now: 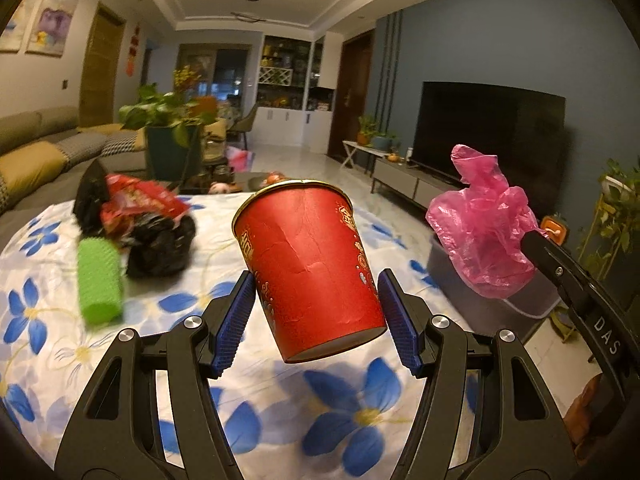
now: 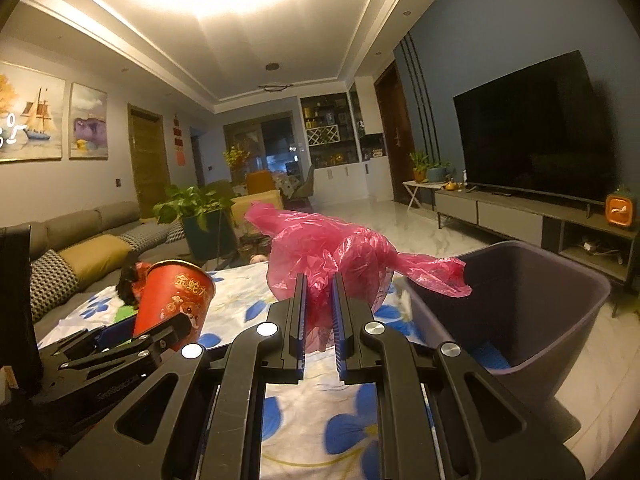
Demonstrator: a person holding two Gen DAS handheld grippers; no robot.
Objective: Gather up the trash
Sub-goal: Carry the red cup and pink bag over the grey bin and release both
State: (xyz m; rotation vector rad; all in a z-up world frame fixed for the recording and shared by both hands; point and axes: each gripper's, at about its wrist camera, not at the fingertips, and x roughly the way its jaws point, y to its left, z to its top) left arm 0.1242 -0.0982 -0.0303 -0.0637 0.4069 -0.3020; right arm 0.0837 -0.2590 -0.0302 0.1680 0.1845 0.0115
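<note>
My left gripper (image 1: 316, 288) is shut on a red paper cup (image 1: 308, 264), held tilted above the flowered cloth (image 1: 352, 412); the cup (image 2: 172, 300) also shows at the left of the right wrist view. My right gripper (image 2: 319, 286) is shut on a crumpled pink plastic bag (image 2: 340, 256), which hangs beside the rim of a dark grey bin (image 2: 532, 292). In the left wrist view the pink bag (image 1: 484, 216) hangs over the bin (image 1: 460, 276) at the right. A green roll (image 1: 99, 280), a red wrapper (image 1: 136, 204) and a black bag (image 1: 160, 248) lie on the cloth at the left.
A sofa (image 1: 36, 152) with cushions runs along the left. A potted plant (image 1: 168, 128) stands beyond the table. A television (image 1: 492, 136) on a low cabinet (image 1: 408, 184) lines the right wall, with bare tiled floor (image 2: 400, 216) between.
</note>
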